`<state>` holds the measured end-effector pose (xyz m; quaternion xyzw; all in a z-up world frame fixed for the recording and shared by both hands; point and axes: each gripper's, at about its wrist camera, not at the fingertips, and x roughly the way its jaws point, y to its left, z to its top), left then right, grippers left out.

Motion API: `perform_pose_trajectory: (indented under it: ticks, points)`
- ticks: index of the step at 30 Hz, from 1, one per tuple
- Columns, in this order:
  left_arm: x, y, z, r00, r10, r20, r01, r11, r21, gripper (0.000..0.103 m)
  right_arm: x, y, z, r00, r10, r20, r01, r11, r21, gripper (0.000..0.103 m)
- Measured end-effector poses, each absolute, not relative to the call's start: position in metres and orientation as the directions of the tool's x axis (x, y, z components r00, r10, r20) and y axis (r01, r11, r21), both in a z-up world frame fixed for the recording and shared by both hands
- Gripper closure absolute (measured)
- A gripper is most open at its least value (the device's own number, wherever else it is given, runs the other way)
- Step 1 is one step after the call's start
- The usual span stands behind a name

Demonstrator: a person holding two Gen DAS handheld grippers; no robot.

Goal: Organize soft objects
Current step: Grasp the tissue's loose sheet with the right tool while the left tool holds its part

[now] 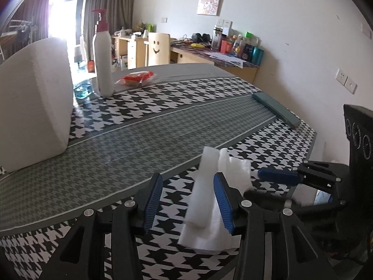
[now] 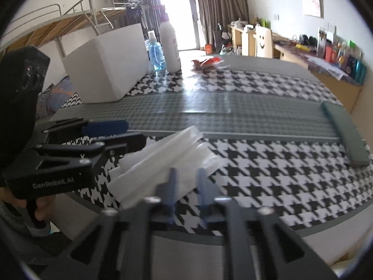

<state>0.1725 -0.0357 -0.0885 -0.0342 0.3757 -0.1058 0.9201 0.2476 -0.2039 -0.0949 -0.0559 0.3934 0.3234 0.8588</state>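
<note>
Daylit from a blown-out window; glare streaking the tabletop; fisheye-bent edges, right view blurred.

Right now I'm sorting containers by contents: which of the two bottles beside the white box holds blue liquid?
The shorter clear bottle, standing between the white foam box and the tall white pump bottle, which is opaque with a magenta pump.

On the houndstooth worktop a big white box stands at the left, a tall white pump bottle just beside it, a blue bottle between them. A red packet lies behind; a dark green case sits at the right edge.
</note>
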Motion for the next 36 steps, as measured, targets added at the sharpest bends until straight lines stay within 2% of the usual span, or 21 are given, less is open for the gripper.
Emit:
perform_pose_trajectory:
  ticks: [1, 2, 10, 16, 18, 19, 20, 22, 23, 36]
  points:
    - [0.172, -0.035, -0.088, 0.696, -0.221, -0.683, 0.17, 0.975, -0.143, 0.056, 0.248, -0.203, -0.095, 0.479, 0.511, -0.714, -0.599, 0.785, 0.16, 0.048]
    - [0.17, -0.034, -0.088, 0.698, -0.219, -0.682, 0.167, 0.976, -0.142, 0.056, 0.248, -0.201, -0.096, 0.478, 0.514, -0.713, -0.6, 0.784, 0.163, 0.044]
    - [0.163, -0.025, -0.087, 0.707, -0.216, -0.674, 0.157, 0.976, -0.147, 0.055, 0.25, -0.186, -0.102, 0.464, 0.497, -0.733, -0.599, 0.786, 0.153, 0.043]
    - [0.16, -0.018, -0.087, 0.713, -0.214, -0.668, 0.148, 0.977, -0.155, 0.055, 0.245, -0.164, -0.103, 0.507, 0.413, -0.757, -0.608, 0.794, 0.026, 0.044]
    - [0.159, -0.016, -0.087, 0.714, -0.214, -0.667, 0.144, 0.977, -0.158, 0.055, 0.244, -0.161, -0.102, 0.497, 0.421, -0.758, -0.622, 0.783, 0.027, 0.055]
    - [0.159, -0.015, -0.087, 0.713, -0.215, -0.667, 0.145, 0.977, -0.16, 0.055, 0.243, -0.161, -0.102, 0.496, 0.422, -0.759, -0.624, 0.781, 0.027, 0.066]
    - [0.158, -0.015, -0.087, 0.712, -0.218, -0.668, 0.147, 0.976, -0.161, 0.056, 0.243, -0.161, -0.102, 0.492, 0.425, -0.759, -0.628, 0.777, 0.028, 0.082]
    - [0.159, -0.015, -0.087, 0.71, -0.221, -0.668, 0.151, 0.975, -0.163, 0.056, 0.244, -0.163, -0.102, 0.476, 0.44, -0.762, -0.636, 0.77, 0.048, 0.094]
    - [0.159, -0.016, -0.088, 0.708, -0.223, -0.67, 0.154, 0.975, -0.161, 0.056, 0.245, -0.165, -0.102, 0.472, 0.442, -0.763, -0.635, 0.771, 0.053, 0.097]
    - [0.165, -0.052, -0.094, 0.672, -0.263, -0.692, 0.234, 0.962, -0.139, 0.056, 0.242, -0.2, -0.075, 0.534, 0.487, -0.692, -0.592, 0.799, 0.106, 0.098]
